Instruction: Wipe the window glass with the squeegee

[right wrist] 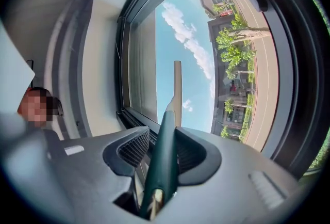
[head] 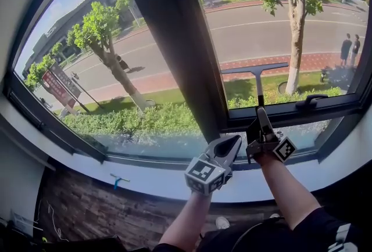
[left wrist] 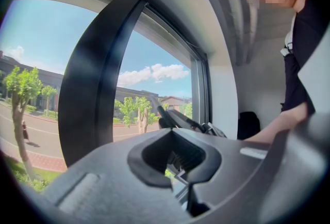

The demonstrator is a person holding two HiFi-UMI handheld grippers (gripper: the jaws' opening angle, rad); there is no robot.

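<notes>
No writing can be read: the red sign (head: 58, 85) by the street outside carries print too small to make out, and the marker cubes on both tongs bear only black-and-white squares. The right tongs (head: 261, 118) are clamped on the dark green handle of the squeegee (head: 254, 68), which stands upright before the right pane (head: 325, 18). Its blade lies level in the lower half of that pane, its left end just beside the dark centre post (head: 174, 42) and its right end well apart from the right frame, with bare glass above it. Whether the blade's edge presses the glass cannot be told. The window handle (head: 311, 101) sits on the bottom frame just right of the squeegee's shaft. The left tongs (head: 233, 141) are together with nothing between them, low beside the right tongs and over the white sill (head: 145, 180), near the foot of the centre post. A small blue thing (head: 119, 180) lies on the sill well to the left. The right gripper view alone shows the grip: the handle sits in the notch between the 2 jaws, and the blade is seen end-on against the sky. The left gripper view alone shows the empty notch, the person's dark top and forearm (left wrist: 289, 120), and the side wall beyond the window. Only the head view shows 2 people (head: 350, 49) on the far pavement.
</notes>
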